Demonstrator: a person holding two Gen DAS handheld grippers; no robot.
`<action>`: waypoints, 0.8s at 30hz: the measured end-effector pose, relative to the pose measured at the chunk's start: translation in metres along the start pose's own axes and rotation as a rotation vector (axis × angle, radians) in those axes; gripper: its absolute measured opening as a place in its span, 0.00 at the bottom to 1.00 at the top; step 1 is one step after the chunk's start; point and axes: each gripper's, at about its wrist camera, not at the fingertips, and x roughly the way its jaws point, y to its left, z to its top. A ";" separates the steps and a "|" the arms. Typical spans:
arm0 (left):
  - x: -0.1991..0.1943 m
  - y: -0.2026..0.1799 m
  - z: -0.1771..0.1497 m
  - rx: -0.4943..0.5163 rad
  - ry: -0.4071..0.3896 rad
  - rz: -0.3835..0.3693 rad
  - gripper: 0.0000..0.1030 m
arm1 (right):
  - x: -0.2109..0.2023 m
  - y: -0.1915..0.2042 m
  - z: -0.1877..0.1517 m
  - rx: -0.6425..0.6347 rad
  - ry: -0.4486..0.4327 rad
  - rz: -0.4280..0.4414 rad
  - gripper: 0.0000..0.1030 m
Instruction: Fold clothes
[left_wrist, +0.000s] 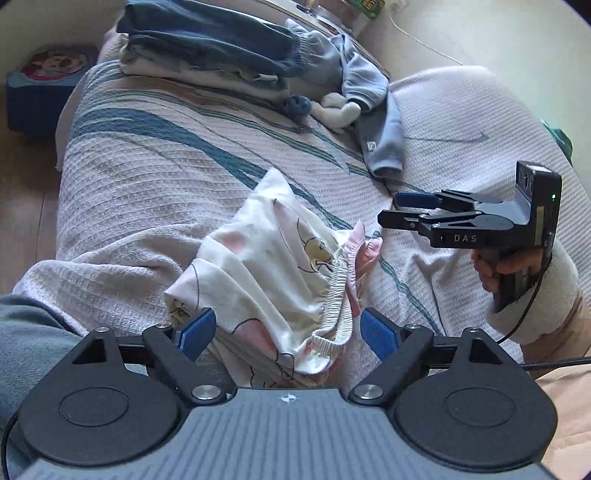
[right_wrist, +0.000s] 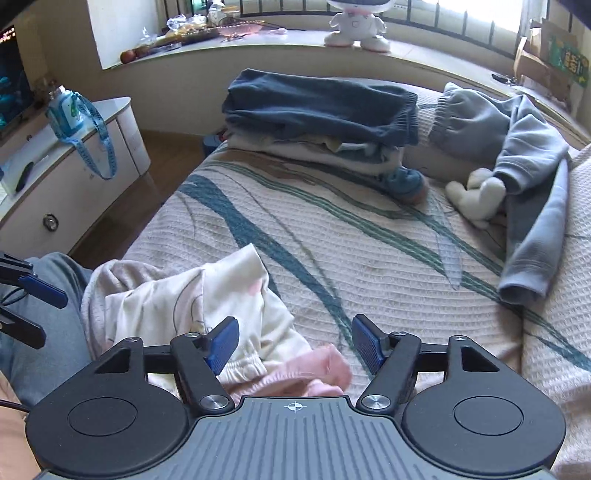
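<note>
A crumpled cream garment (left_wrist: 273, 258) with pink print and an elastic waistband lies on the striped bedspread (left_wrist: 147, 166). My left gripper (left_wrist: 286, 334) is open just above its near edge, a pad on either side of the waistband. My right gripper (left_wrist: 391, 208), held in a hand, hovers open to the right of the garment. In the right wrist view the same garment (right_wrist: 177, 302) lies under and left of my open right gripper (right_wrist: 294, 343), with a pink part below the jaws. The left gripper (right_wrist: 37, 314) shows at the left edge.
A folded stack (right_wrist: 317, 114) topped by dark blue trousers sits at the far end of the bed. A grey-blue hoodie (right_wrist: 524, 177), a white plush toy (right_wrist: 476, 195) and a blue sock ball (right_wrist: 404, 181) lie nearby. A white cabinet (right_wrist: 74, 177) stands left; a grey-trousered leg (right_wrist: 55, 295) is close.
</note>
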 end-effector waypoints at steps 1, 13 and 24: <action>-0.002 0.002 0.000 -0.009 -0.006 0.002 0.82 | 0.001 0.000 0.001 -0.002 0.000 0.001 0.68; -0.012 0.009 -0.001 -0.073 -0.039 -0.090 0.86 | 0.000 -0.001 0.017 0.042 -0.075 0.030 0.69; -0.005 -0.003 -0.007 -0.045 0.002 -0.118 0.87 | 0.043 0.075 0.029 -0.046 -0.013 0.310 0.69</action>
